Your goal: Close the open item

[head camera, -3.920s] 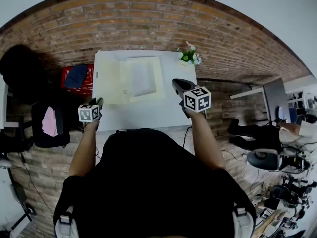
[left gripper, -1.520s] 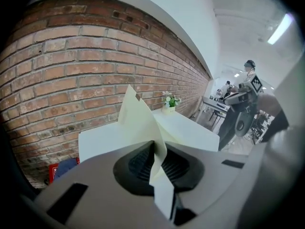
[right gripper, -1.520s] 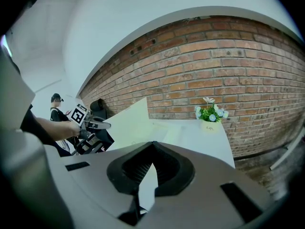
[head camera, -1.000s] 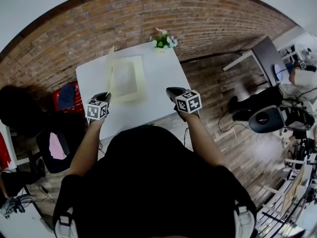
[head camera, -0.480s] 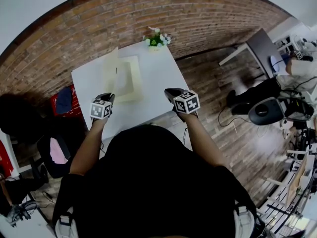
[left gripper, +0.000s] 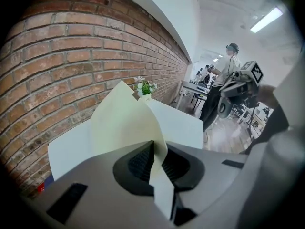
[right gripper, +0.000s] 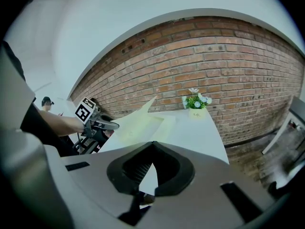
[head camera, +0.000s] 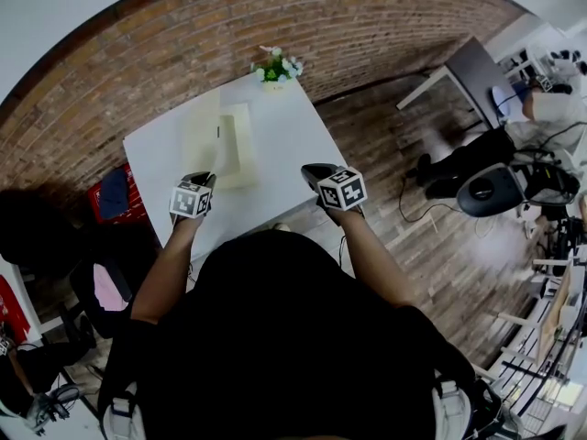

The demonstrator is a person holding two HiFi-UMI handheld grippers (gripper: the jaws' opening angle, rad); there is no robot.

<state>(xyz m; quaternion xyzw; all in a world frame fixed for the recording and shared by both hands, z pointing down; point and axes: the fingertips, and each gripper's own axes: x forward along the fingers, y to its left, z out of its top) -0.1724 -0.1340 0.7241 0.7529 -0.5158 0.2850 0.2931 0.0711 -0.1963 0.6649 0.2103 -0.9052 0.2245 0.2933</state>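
Note:
A pale yellow folder (head camera: pixel 237 145) lies open on the white table (head camera: pixel 289 149). Its cover (head camera: pixel 200 134) is lifted at the left side and stands nearly upright. My left gripper (head camera: pixel 204 181) is shut on the cover's near edge; in the left gripper view the sheet (left gripper: pixel 125 125) runs between the jaws of that gripper (left gripper: pixel 155 168). My right gripper (head camera: pixel 313 170) hovers over the table's near right part, shut and empty. In the right gripper view the jaws of that gripper (right gripper: pixel 152 144) meet with nothing between them, and beyond them show the folder (right gripper: pixel 140 123) and the left gripper (right gripper: pixel 106 124).
A small potted plant (head camera: pixel 272 68) stands at the table's far edge by the brick wall. A red crate (head camera: pixel 108 194) and a dark chair (head camera: pixel 101 287) sit on the floor at the left. Desks, chairs and a person (left gripper: pixel 224 87) occupy the room to the right.
The folder's cover has swung up from a low tilt to nearly upright, carried by my left gripper moving inward. The right gripper has barely shifted. The head view has turned.

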